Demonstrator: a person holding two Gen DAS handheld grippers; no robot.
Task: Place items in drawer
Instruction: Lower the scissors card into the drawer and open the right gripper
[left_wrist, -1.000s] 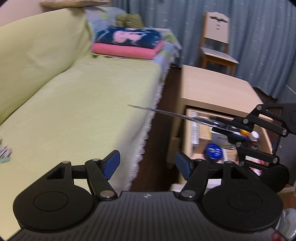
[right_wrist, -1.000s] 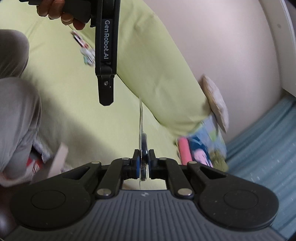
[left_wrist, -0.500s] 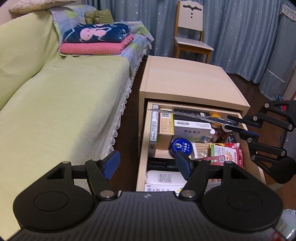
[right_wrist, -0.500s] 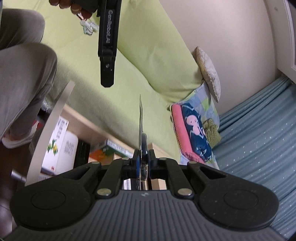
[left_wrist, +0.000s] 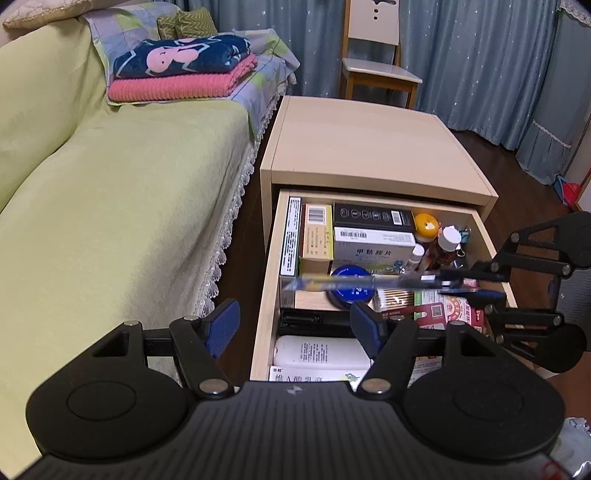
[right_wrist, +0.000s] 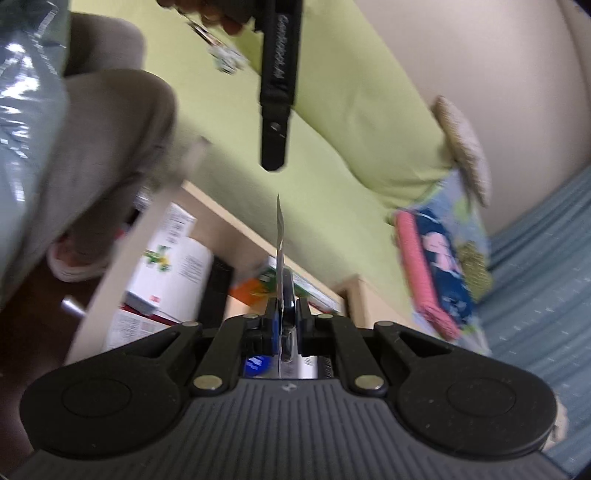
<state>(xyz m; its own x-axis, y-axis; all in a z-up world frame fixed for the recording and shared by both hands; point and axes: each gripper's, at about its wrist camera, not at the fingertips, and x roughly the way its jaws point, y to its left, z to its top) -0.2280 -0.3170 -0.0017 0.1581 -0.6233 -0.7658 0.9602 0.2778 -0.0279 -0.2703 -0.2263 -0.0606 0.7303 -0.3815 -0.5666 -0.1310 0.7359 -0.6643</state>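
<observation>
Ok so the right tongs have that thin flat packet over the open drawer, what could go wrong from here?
1. The right tongs pinch only one end of the flat packet, so it may swing or slip and land askew.
2. The drawer looks crowded with boxes, the blue tin and small bottles; the packet could perch on top and possibly foul the cabinet when the drawer closes.
3. The open left tongs hover close by; the two could collide.

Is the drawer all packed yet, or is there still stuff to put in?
Nearly. The drawer is open and crowded with boxes and bottles. The right tongs hold a flat packet over it, not yet dropped. The left tongs are open, holding nothing.
</observation>
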